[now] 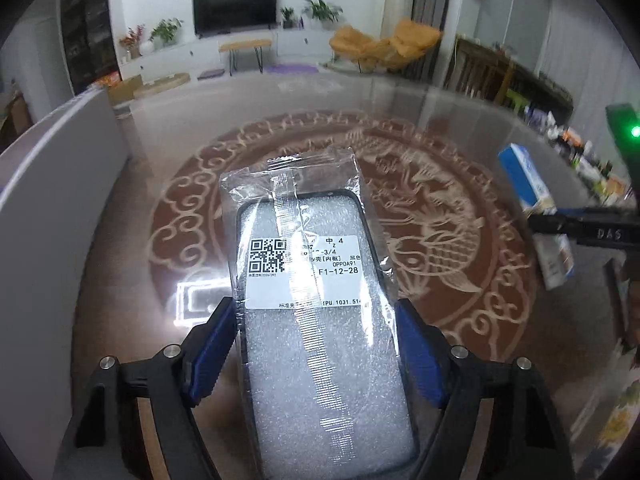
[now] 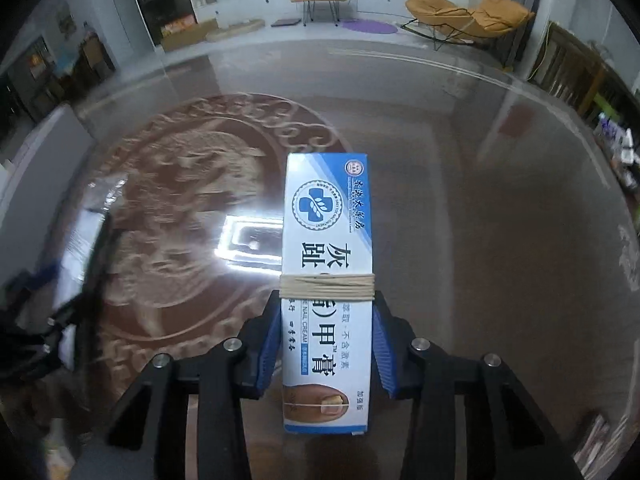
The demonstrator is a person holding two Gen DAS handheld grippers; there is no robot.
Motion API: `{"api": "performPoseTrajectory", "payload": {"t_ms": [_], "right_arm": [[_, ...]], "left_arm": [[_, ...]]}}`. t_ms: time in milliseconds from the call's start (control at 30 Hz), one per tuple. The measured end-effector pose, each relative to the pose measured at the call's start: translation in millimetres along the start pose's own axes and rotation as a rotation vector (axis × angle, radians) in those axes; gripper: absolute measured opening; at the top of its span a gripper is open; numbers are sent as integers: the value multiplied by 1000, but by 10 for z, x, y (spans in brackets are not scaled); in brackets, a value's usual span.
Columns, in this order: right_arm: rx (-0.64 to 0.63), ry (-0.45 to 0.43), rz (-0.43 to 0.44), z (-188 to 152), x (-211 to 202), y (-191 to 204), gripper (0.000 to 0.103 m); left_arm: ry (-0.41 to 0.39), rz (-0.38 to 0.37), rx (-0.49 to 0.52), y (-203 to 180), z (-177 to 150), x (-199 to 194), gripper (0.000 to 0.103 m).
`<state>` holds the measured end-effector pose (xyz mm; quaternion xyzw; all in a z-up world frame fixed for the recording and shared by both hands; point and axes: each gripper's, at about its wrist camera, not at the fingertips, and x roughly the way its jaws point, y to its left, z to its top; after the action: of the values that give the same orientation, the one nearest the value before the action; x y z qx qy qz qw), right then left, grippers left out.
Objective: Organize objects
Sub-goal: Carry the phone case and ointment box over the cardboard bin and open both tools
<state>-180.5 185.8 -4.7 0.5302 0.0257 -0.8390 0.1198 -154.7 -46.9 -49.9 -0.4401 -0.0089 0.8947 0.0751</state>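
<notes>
The left gripper [image 1: 316,344] pinched a bagged phone case [image 1: 316,280] between its blue fingers [image 1: 212,352]; the right gripper [image 2: 326,340] clamped a banded cream box [image 2: 326,264]. Both items hung above the glass bench [image 2: 460,220], so sorting seemed midway, with neither set down yet.

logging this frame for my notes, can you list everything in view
phone case: 1, black rim, white foam inside, clear bag with white label, held in left gripper
cream box: 1, blue and white, tan rubber band around it, held in right gripper
table: 1, glass over brown dragon pattern, beneath both
tv: 1, black, far wall
chairs: 2, orange, far right
plants: several, green, on tv cabinet
left gripper: blue pads, shut
right gripper: blue pads, shut
</notes>
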Motion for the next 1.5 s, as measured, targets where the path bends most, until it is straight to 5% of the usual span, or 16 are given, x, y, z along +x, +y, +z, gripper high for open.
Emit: {"api": "performPoseTrajectory", "payload": {"t_ms": [433, 600, 800, 1067, 1133, 1200, 1367, 1500], "right_arm": [[-107, -96, 313, -81, -847, 1502, 42], [-164, -111, 483, 54, -1192, 2296, 42], [-265, -31, 638, 222, -1297, 3379, 42], [-443, 155, 583, 142, -808, 4583, 43], [-473, 168, 504, 60, -640, 4727, 49], [-473, 170, 465, 9, -531, 4769, 74], [-454, 138, 435, 16, -509, 4609, 84], [-507, 59, 368, 130, -689, 4485, 92]], "left_arm": [[-271, -54, -217, 848, -208, -1957, 77], [-299, 68, -233, 1507, -300, -2515, 77], [-183, 260, -236, 2278, -485, -2463, 77], [-34, 324, -304, 2796, -777, -2184, 78], [5, 344, -298, 2818, -795, -2099, 82], [20, 376, -281, 2810, -786, -2040, 93], [-14, 464, -270, 2686, -743, -2031, 100], [-138, 465, -367, 2629, -773, -2271, 100]]}}
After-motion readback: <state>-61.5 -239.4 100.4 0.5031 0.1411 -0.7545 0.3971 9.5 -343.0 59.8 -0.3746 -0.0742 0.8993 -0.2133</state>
